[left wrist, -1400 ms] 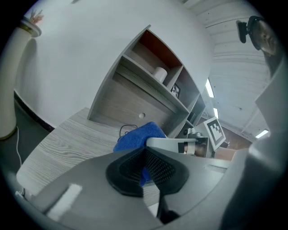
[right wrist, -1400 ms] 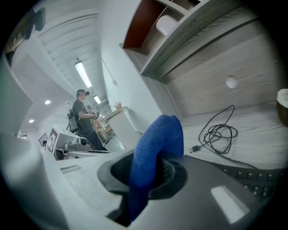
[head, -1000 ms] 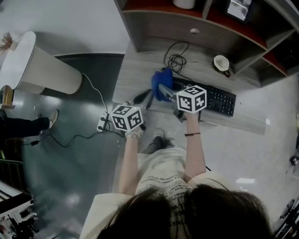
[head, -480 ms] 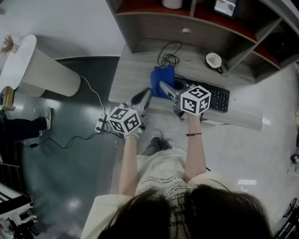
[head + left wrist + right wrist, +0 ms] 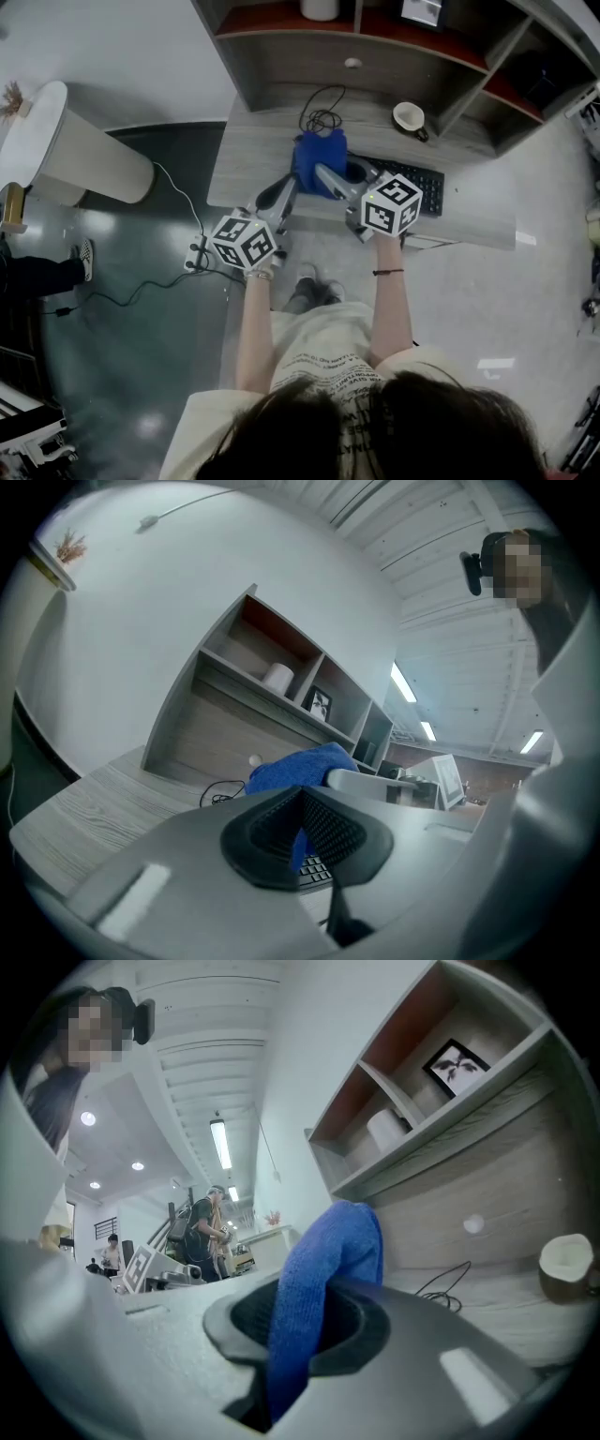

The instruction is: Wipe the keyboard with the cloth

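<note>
The right hand-held gripper [image 5: 325, 175] was clenched on the cloth [image 5: 317, 159]. In its own view the blue fabric [image 5: 323, 1260] ran down between the two dark pads and rose above them in a thick folded hump. The left hand-held gripper [image 5: 281, 194] had its pads drawn nearly together, leaving only a slit. Nothing was caught in that slit; only far-off blue and a few keys showed through it.

In the head view the keyboard [image 5: 412, 186] lay on the surface [image 5: 251, 150] at about 3 o'clock from the cloth. Its long axis ran roughly from 10 o'clock to 4 o'clock, and its near-left end was tucked just beside the bunched fabric. The right hand-held gripper was plainly the nearer one. The left one sat at about 8 o'clock from the cloth, off the keyboard's left end. A wiping stroke would most likely have had to travel toward 3 to 4 o'clock, along the rows of keys.

The keyboard looked black, flat and full-width, with most of its keys uncovered. Whether the cloth touched it could not be told. A cup [image 5: 410, 117] stood at 12 o'clock from the keyboard, and a coiled cable [image 5: 322, 117] lay at 12 o'clock from the cloth.
</note>
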`<state>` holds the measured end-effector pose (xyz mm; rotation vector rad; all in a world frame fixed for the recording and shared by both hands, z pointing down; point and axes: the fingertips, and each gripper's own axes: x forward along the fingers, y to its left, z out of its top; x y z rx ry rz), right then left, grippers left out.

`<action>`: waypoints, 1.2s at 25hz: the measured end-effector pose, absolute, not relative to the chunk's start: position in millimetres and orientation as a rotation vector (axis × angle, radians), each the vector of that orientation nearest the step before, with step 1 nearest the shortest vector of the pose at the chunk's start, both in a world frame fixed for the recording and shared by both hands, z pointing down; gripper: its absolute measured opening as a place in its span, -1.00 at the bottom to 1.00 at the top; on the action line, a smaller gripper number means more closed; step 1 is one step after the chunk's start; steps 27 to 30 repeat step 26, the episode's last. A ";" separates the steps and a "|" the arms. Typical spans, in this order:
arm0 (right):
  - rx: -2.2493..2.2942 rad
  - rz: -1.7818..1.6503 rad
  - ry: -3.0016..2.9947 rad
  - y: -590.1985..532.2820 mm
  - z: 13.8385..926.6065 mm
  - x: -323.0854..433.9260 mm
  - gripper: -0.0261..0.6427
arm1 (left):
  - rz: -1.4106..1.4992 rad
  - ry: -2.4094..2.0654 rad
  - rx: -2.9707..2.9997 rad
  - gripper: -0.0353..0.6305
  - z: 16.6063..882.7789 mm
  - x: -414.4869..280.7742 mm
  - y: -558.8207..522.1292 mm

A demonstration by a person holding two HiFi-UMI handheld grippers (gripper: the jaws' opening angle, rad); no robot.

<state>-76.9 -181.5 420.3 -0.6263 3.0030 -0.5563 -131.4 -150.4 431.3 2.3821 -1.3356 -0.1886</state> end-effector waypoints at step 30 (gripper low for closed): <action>-0.629 -0.446 3.011 -151.9 400.9 -55.2 -0.75 | -0.186 -1.344 2.450 -0.88 412.9 -108.6 -126.5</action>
